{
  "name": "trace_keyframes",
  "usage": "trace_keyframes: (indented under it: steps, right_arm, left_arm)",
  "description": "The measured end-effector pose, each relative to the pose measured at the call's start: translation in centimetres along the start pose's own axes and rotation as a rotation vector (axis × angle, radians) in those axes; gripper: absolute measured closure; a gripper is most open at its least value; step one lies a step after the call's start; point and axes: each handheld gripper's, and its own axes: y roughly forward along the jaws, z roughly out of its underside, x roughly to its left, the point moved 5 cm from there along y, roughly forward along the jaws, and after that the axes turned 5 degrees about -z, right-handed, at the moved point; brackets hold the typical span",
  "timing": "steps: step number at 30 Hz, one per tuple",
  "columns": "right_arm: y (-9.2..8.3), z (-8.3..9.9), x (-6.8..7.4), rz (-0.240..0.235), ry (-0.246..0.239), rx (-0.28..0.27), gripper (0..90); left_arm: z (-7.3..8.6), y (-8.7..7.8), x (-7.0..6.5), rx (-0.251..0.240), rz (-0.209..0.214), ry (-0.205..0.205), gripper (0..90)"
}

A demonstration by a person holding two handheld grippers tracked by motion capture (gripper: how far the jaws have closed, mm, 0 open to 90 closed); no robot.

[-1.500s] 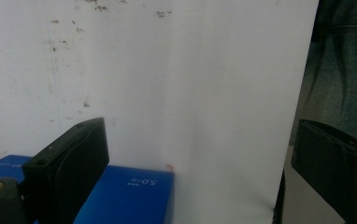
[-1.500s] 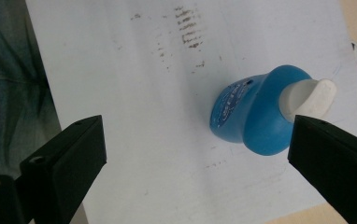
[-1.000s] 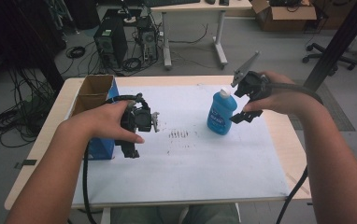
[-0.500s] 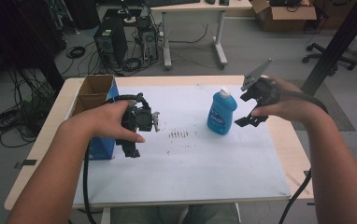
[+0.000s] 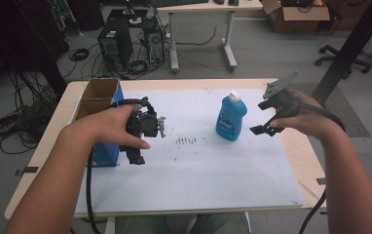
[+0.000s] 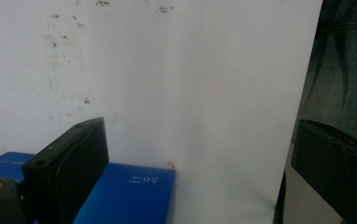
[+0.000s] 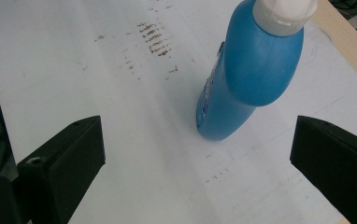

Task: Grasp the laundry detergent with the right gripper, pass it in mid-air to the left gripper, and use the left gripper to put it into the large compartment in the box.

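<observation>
Where marks (image 5: 186, 140) stain, white sheet (image 5: 223, 180) lies.

Blue box (image 6: 125, 193): small inverted print, roughly "5.0", barely legible.

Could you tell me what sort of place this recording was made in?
Probably a lab or workshop. Computer towers with cables stand on the bare floor, a desk and an office chair sit behind, and the table is covered with a white sheet.

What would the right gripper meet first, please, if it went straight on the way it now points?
Most likely the blue bottle, standing upright just ahead between the open jaws of the right gripper, slightly right of centre. Depth is unclear, so it may touch the white sheet first.
</observation>
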Motion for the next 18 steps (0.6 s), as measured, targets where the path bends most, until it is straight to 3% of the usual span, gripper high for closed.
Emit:
trace_keyframes:
  steps: [18]
  right_arm:
    - [3.1,3.3,-1.4,0.023,0.093,-0.144,2.5]
  left_arm:
    - [-0.1,0.0,0.0,0.002,0.005,0.002,4.5]
